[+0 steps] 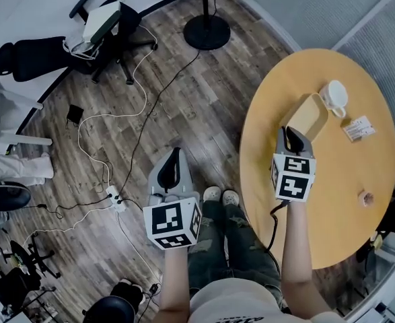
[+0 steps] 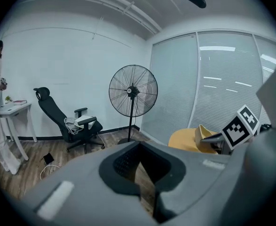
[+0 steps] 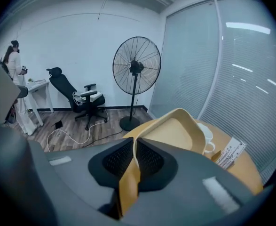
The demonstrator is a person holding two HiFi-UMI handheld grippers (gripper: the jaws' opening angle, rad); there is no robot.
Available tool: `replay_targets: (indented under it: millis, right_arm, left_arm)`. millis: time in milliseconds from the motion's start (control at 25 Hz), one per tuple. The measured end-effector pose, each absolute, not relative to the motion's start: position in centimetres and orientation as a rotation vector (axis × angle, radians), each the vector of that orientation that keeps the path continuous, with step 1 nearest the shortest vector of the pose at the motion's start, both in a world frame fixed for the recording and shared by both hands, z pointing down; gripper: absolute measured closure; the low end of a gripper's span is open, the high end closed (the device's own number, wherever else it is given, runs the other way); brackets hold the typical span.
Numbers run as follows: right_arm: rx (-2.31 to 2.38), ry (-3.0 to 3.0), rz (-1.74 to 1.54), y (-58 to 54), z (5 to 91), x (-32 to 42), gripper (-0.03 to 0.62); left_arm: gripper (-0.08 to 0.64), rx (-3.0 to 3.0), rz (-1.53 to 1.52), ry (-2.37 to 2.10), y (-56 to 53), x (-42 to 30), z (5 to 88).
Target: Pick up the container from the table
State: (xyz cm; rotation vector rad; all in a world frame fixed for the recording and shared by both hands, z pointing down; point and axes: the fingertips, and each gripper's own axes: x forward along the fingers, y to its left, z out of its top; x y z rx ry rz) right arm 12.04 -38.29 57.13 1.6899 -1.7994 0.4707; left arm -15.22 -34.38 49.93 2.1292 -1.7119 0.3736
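A tan rectangular container (image 1: 309,116) hangs tilted over the round yellow table (image 1: 332,207), next to a white mug (image 1: 334,97). My right gripper (image 1: 293,136) is shut on its near wall. In the right gripper view that wall runs between the two black pads (image 3: 116,160) and the container (image 3: 177,133) rises beyond them. My left gripper (image 1: 175,160) is over the wooden floor, left of the table, well apart from the container. In the left gripper view its jaws (image 2: 138,149) meet at the tips with nothing between them, and the container (image 2: 204,134) shows at the right.
A white card (image 1: 358,128) and a small brown object (image 1: 366,197) lie on the table. A standing fan (image 3: 137,66), a black office chair (image 1: 106,25), cables and a power strip (image 1: 115,198) are on the floor. A person (image 3: 15,86) stands by a white desk at far left.
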Motion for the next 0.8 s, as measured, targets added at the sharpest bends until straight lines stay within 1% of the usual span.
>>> replay_targets:
  millis: [400, 800]
  right_arm:
    - [1.89, -1.93, 0.272, -38.6, 45.6, 11.9, 0.538]
    - [1.992, -2.006, 0.132, -36.7, 38.7, 12.0, 0.538]
  left_arm:
    - [0.558, 2.251, 0.243, -1.763, -36.0, -15.0, 42.9]
    - [0.56, 2.338, 0.136, -1.838, -35.9, -15.2, 36.6]
